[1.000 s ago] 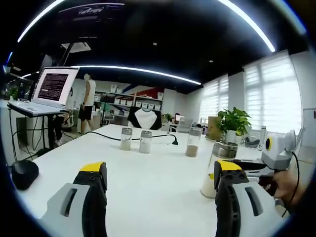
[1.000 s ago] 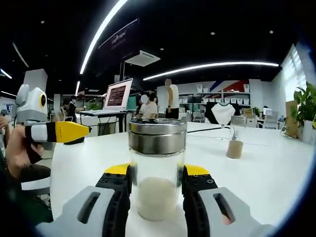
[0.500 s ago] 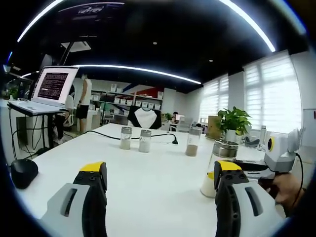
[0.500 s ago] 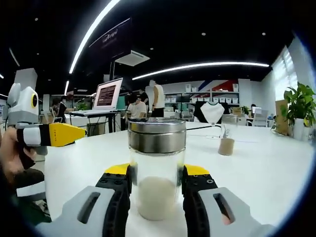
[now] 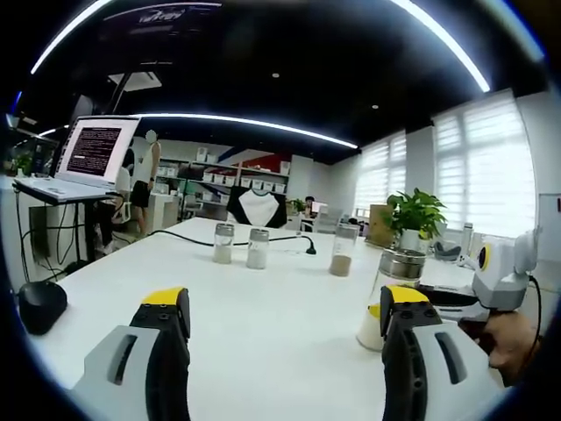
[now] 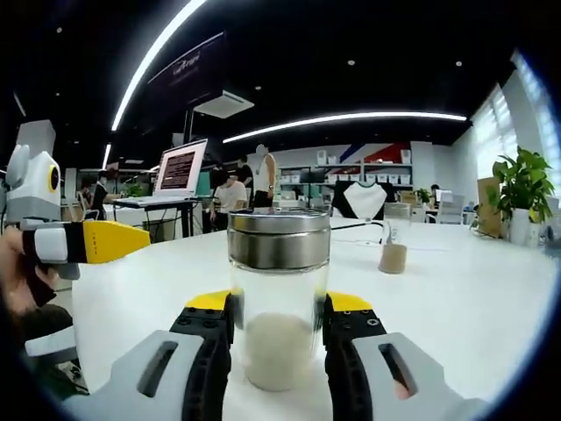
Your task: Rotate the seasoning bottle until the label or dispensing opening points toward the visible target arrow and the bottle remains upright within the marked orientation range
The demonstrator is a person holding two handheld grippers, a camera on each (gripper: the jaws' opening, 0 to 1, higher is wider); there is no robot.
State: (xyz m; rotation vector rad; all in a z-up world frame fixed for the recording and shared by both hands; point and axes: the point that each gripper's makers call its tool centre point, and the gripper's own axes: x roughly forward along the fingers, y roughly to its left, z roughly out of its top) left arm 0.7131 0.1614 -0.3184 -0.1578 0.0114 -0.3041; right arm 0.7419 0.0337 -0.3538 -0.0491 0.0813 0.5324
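A: Left gripper view first. What've we got?

B: Left gripper [image 5: 285,320] hovers over the white table [image 5: 263,298], jaws spread wide, nothing between them. The seasoning bottle [image 5: 388,294] stands upright at the right, partly behind the right-hand jaw: clear glass, metal cap band, pale powder at the bottom. The right gripper [image 5: 456,298] is on it, a hand [image 5: 508,342] behind.

A: Other stuff on the table?

B: Two small shakers [image 5: 223,245] and [image 5: 257,249] side by side mid-table, a taller jar with brown powder [image 5: 343,251] to their right, well apart from the task bottle. Black cable [image 5: 219,241] behind them, black mouse [image 5: 39,307] at the left edge, laptop [image 5: 83,158] on a stand, potted plant [image 5: 412,219] far right.

A: Right gripper view?

B: Right gripper [image 6: 278,329] pinches the seasoning bottle [image 6: 278,298] dead centre, a yellow-tipped jaw touching each side of the glass. Bottle upright on the table [image 6: 473,316]; wide brushed-metal cap, clear body, whitish granules filling the lower part (no label or opening I can make out from here). Left gripper [image 6: 88,241] comes in from the left, yellow tip pointing at the bottle, held apart from it. Brown-powder jar [image 6: 394,250] sits farther back right.
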